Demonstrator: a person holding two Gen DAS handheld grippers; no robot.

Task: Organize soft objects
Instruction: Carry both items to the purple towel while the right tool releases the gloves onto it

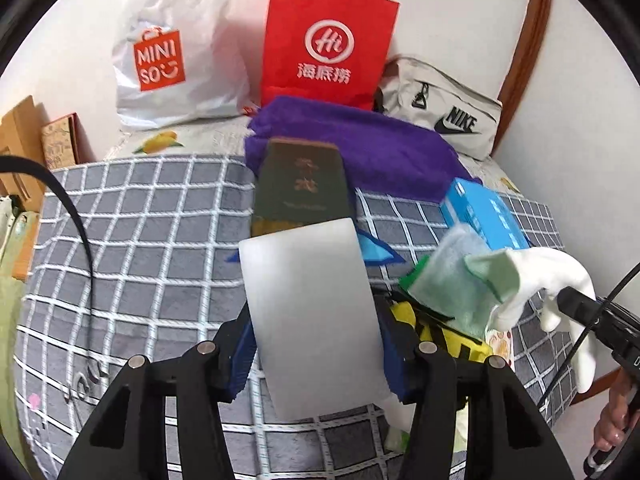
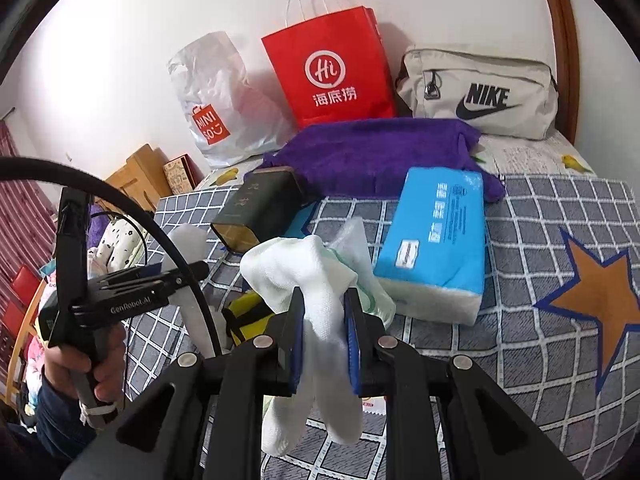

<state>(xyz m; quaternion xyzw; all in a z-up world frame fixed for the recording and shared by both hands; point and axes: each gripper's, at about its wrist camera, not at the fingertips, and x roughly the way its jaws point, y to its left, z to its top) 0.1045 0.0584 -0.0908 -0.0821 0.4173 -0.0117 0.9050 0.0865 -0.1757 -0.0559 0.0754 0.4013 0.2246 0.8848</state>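
With the left gripper [image 1: 316, 344] clamped on a white roll [image 1: 312, 320] and the right gripper [image 2: 324, 340] pinching white socks [image 2: 316, 292], sorting looked barely begun, the purple towel [image 2: 380, 152] lying unsorted at upper centre.

Cloth, paper and plastic on the bed

The white glove [image 2: 320, 280] looked knitted, the purple towel [image 2: 380, 148] fluffy, the red bag [image 2: 332, 72] matt paper, the tissue pack [image 2: 436, 232] glossy plastic, the bedsheet [image 2: 540, 240] quilted.

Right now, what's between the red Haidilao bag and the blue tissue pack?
The purple towel lies between the red bag and the blue tissue pack, clearest in the right wrist view.
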